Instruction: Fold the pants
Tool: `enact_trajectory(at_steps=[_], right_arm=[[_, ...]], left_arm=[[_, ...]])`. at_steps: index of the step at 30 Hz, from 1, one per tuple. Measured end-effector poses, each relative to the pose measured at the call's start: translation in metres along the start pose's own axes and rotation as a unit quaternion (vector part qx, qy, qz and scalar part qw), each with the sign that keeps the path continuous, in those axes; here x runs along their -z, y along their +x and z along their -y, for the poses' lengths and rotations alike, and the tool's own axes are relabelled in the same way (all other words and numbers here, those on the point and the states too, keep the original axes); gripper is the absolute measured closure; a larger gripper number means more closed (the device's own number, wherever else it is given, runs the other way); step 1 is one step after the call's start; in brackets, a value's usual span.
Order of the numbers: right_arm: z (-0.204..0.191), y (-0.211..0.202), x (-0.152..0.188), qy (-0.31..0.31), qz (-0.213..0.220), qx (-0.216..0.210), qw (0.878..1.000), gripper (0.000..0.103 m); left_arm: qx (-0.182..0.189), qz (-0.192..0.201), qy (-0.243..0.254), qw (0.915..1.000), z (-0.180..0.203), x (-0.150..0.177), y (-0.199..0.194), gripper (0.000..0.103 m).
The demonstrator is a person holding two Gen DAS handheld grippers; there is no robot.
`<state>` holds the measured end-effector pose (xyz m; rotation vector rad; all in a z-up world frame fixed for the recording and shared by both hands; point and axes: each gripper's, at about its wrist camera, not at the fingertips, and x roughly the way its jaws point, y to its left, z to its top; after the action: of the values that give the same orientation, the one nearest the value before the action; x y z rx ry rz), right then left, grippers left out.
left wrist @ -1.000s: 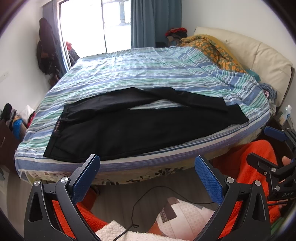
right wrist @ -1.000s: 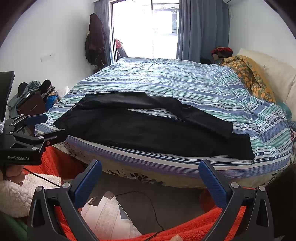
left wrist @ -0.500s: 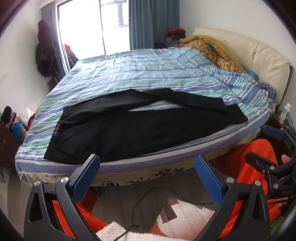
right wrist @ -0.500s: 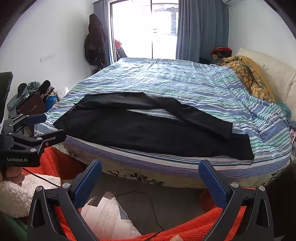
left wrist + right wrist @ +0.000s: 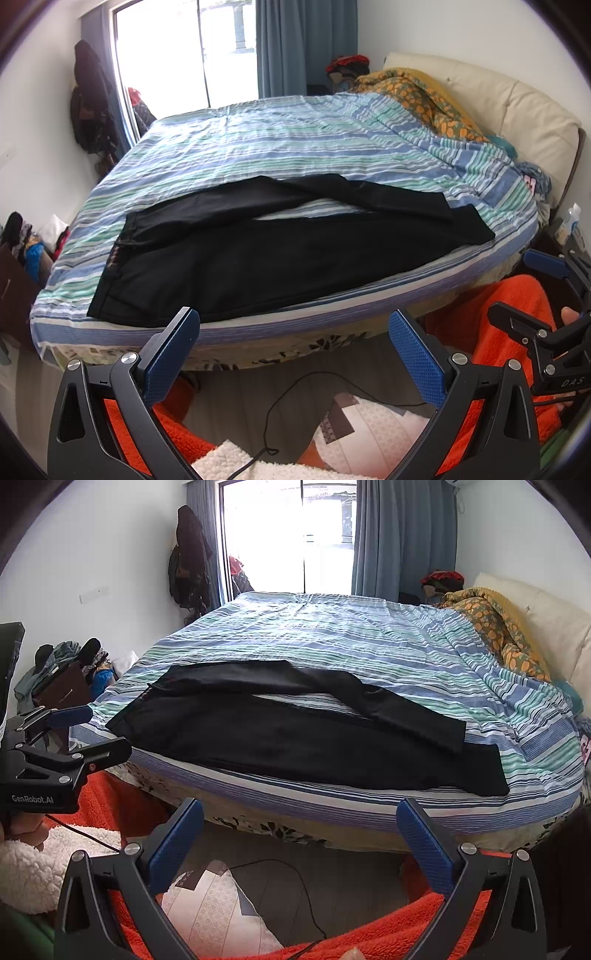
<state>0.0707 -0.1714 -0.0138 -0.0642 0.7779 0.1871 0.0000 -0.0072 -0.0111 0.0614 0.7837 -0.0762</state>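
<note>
Pants [image 5: 280,254], black and spread lengthways along the near edge of the bed [image 5: 295,147], are what I have to fold; the near leg lies flat and runs right to the mattress edge, while the far leg angles across and its cuff overlaps the near one at the right end. From biggest to smallest, my worries: the striped sheet [image 5: 369,642] is loose and rumpled, so I could pinch it along with the cloth and drag it into the fold; the garment sits so close to the edge that a careless pull might slide it to the floor; the crossed cuffs could make me lift both layers unevenly; the black cable [image 5: 295,391] on the floor could snag. My left tool [image 5: 291,350] and right tool [image 5: 299,834] both hang released, jaws wide, short of the bed, gripping nothing.
</note>
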Motion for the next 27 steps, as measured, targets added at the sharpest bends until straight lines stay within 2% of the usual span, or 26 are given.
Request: enact_trajectory(at_steps=[27], right_arm=[[-0.0017,0.0041,-0.0002,0.0,-0.008,-0.003,1.0,0.0]], left_arm=[[-0.003,-0.008,0.008,0.9999,0.0024,-0.0021,0.0041,0.001]])
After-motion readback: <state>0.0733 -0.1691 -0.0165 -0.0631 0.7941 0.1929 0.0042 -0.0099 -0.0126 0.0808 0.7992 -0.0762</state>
